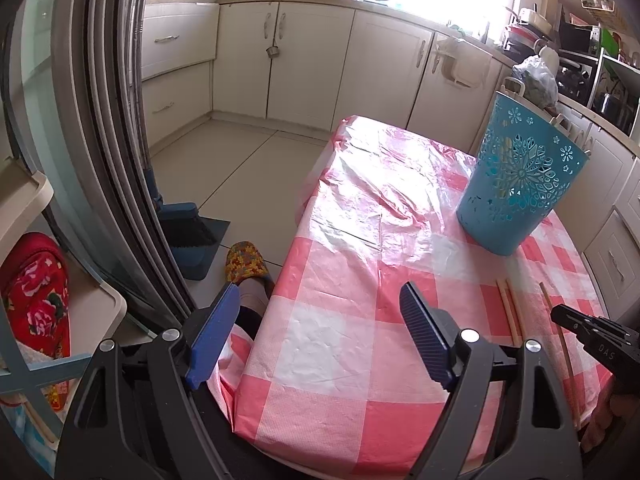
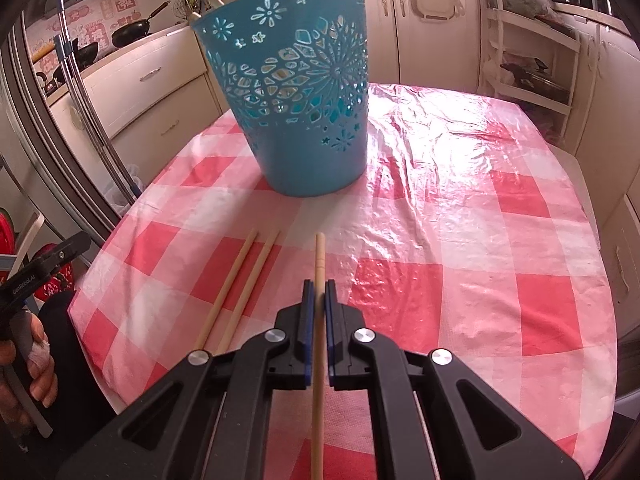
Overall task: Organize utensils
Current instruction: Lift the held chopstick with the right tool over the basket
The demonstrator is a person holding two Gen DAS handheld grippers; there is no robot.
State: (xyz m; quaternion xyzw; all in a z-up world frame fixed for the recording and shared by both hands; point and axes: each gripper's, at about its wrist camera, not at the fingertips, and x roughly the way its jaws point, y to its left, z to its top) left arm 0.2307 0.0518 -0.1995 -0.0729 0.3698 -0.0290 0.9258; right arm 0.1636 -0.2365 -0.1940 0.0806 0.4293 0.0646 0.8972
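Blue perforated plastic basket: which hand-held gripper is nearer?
Right, shut on a wooden chopstick pointing at the basket. Left hangs open at the table's edge.

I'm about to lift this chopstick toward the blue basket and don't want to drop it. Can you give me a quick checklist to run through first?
1. Right tongs closed on the chopstick: ok, the pads flank it closely.
2. Chopstick aligned with the tongs: ok, it runs straight along them, tip pointing toward the basket.
3. Blue basket upright on the checked tablecloth: ok.
4. Path from chopstick to basket unobstructed: ok, only bare cloth between them.
5. Other two chopsticks out of the way: ok, they lie apart to the left.
6. Left tongs free and clear: ok, open, holding nothing, at the table's edge.
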